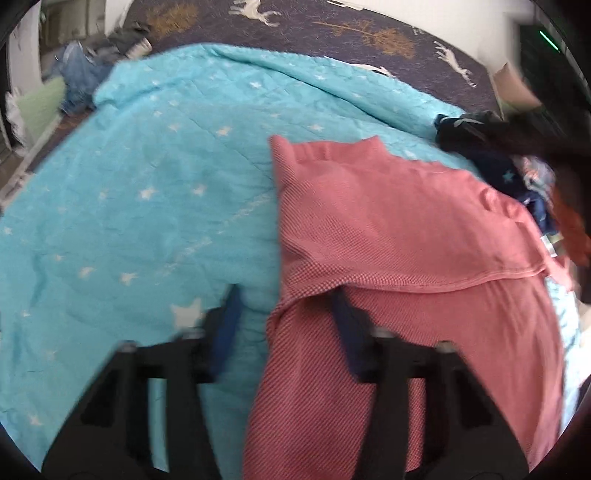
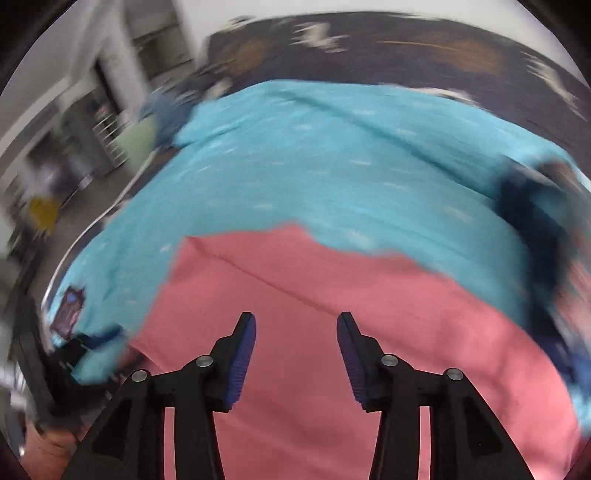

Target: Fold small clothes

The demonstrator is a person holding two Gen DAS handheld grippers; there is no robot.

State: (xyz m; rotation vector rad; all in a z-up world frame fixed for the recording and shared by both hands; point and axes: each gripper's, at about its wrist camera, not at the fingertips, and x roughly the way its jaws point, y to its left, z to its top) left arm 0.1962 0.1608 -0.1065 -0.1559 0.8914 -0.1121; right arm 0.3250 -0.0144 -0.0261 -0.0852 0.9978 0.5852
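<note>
A pink knit garment (image 1: 388, 236) lies partly folded on a turquoise star-print blanket (image 1: 155, 177). My left gripper (image 1: 286, 299) is open over the garment's left edge: one finger sits over the blanket, the other tucks under a fold of pink cloth. In the right wrist view the same pink garment (image 2: 332, 302) fills the lower frame, blurred. My right gripper (image 2: 295, 325) is open and empty just above it.
A pile of dark and patterned clothes (image 1: 517, 166) lies at the blanket's right side, also in the right wrist view (image 2: 535, 221). A dark deer-print spread (image 1: 332, 33) lies beyond the blanket. Jeans (image 1: 77, 81) lie far left. Room floor and furniture (image 2: 74, 147) show left.
</note>
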